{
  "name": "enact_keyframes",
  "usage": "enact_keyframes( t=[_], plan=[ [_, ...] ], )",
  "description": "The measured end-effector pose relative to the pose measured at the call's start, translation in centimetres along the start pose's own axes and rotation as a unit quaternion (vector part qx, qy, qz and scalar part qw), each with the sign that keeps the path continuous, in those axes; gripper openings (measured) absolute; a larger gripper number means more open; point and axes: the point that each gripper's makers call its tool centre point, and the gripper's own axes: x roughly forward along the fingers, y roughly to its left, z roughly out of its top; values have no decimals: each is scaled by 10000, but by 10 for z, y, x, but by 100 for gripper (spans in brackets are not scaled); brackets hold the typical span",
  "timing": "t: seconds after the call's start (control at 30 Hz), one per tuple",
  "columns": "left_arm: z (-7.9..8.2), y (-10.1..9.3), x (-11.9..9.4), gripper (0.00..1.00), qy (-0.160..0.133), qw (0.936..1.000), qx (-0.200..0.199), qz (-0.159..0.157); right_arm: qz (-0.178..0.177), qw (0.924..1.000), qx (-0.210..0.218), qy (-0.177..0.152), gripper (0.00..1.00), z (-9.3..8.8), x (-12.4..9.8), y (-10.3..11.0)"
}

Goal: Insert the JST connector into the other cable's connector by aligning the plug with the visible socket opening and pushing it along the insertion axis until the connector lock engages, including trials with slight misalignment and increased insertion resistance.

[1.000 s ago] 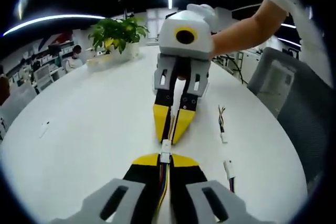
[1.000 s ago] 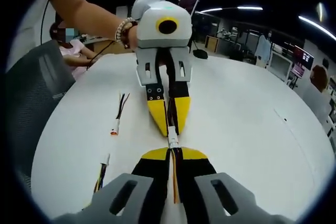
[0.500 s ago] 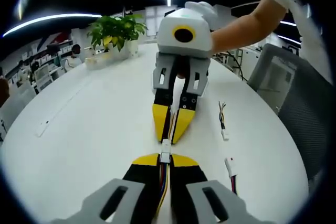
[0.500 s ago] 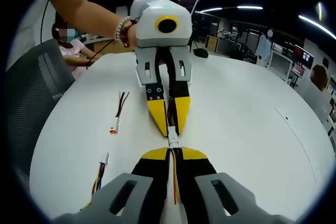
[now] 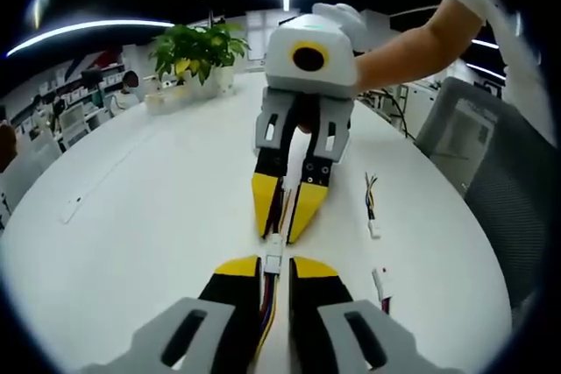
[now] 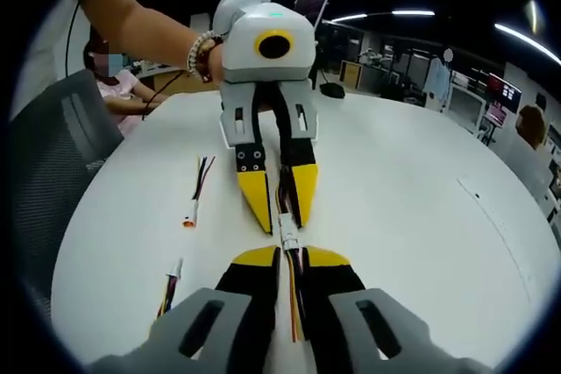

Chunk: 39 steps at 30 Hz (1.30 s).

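Over a round white counter point(image 5: 131, 216) the two tongs are held tip to tip. In the left gripper view the left tongs point(image 5: 273, 267) rise from the bottom with yellow-tipped black jaws closed on a bundle of coloured wires point(image 5: 266, 304), and a small white JST connector point(image 5: 273, 251) is seen just past their tips. The right tongs point(image 5: 282, 232) are seen opposite, pointing toward the camera, held by a person's hand point(image 5: 342, 19); their jaws converge to a narrow point at the connector, with dark wires point(image 5: 286, 203) running up between them.

In the right gripper view the right tongs point(image 6: 287, 257) are clamped on their own cable point(image 6: 293, 299), and the white connector point(image 6: 287, 239) sits in the short gap between the two pairs of tips, above the counter point(image 6: 421, 208). The left tongs point(image 6: 277, 225) are seen there pointing back at the camera, jaws drawn together on the wires point(image 6: 282, 190), held by an arm with a beaded bracelet point(image 6: 200, 48). Whether plug and socket are fully seated cannot be told; they appear as one white block, touching or mated.

Two spare cables point(image 5: 372, 208) point(image 5: 380, 286) with white connectors lie on the counter beside the tongs, one nearer the edge. A potted plant point(image 5: 195, 54) stands at the far side, and a grey chair point(image 5: 491, 181) is drawn up nearby.
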Motion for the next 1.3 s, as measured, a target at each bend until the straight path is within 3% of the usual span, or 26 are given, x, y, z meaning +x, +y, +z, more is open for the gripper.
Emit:
enact_keyframes(
  t=[0.57,0.9,1.3],
  plan=[
    [12,5,-14,11,-317,9988,-274,270,-230,9997,-24,-122,10,12,-12,-6],
    [20,-2,-22,11,-506,9975,-370,338,-290,9993,-7,-246,9,22,-21,-3],
    [21,-12,-29,12,-582,9966,-417,413,-327,9990,79,-304,9,22,-27,5]
  ],
)
